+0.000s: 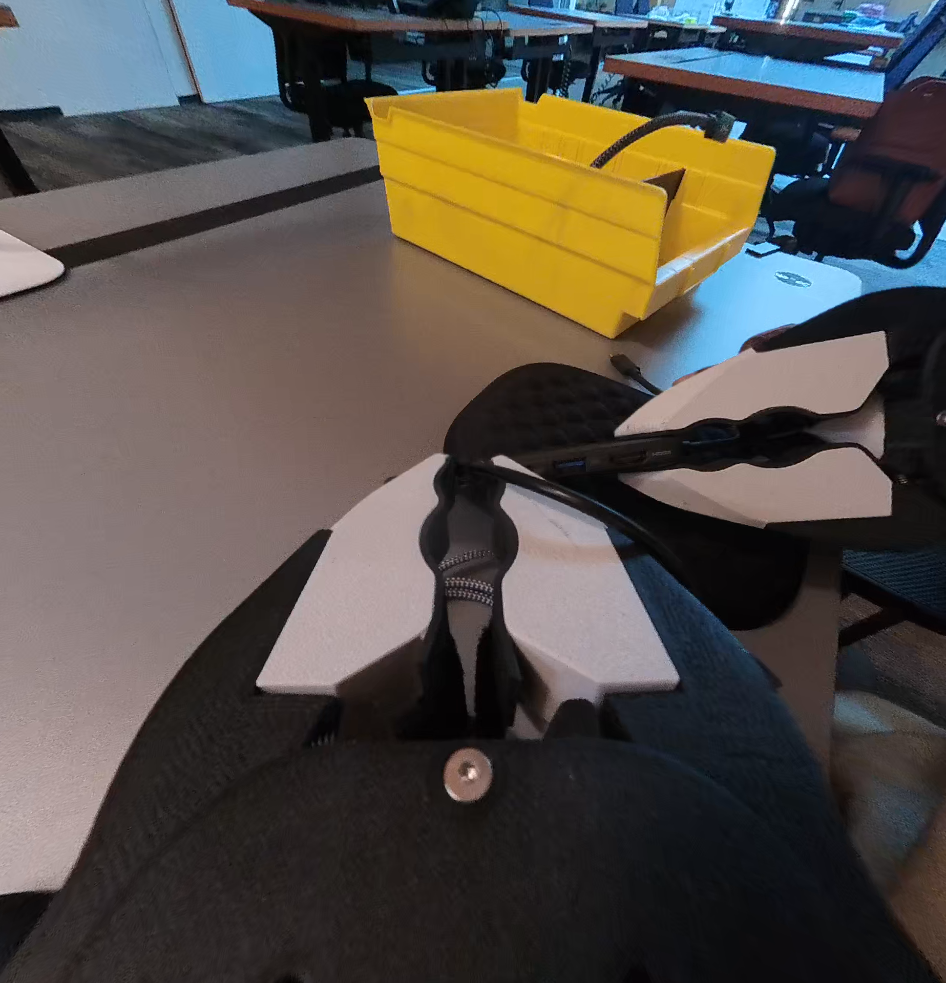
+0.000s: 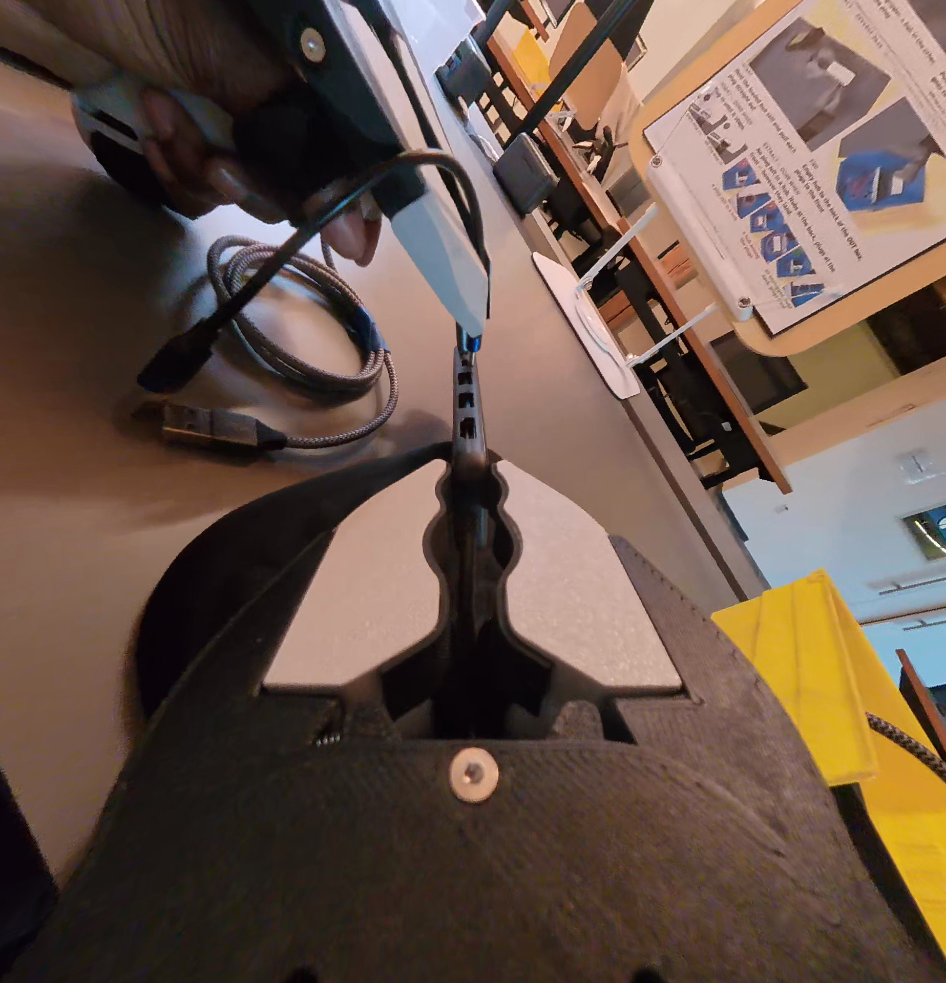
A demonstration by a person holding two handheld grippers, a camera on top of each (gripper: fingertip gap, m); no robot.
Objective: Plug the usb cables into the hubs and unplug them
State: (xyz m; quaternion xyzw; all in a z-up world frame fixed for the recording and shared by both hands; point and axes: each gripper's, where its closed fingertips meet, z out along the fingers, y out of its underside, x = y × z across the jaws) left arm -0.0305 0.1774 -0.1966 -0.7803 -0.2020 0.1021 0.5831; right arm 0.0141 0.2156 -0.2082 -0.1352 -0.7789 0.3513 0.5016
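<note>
A: Clamping check, left gripper [image 1: 460, 468]?
B: Fingers together on a black cable's plug [image 2: 468, 340], right at the hub's end. Cable [image 1: 593, 510] trails off to the right.
A: Right gripper [image 2: 468, 468]?
B: Clamped on the dark hub [image 2: 466, 404], held edge-on above the table [image 1: 247, 372], row of ports showing. In the left view its white fingers [image 1: 752, 393] pinch the hub sideways.
A: Plug seated?
B: Can't tell, tip hidden by the fingers.
A: Around them?
B: Coiled braided cable [image 2: 311, 346] lies on the table, its USB plug [image 2: 210, 425] flat beside it. Yellow bin [image 1: 540, 213] farther back, another braided cable [image 1: 646, 133] sticking out.
</note>
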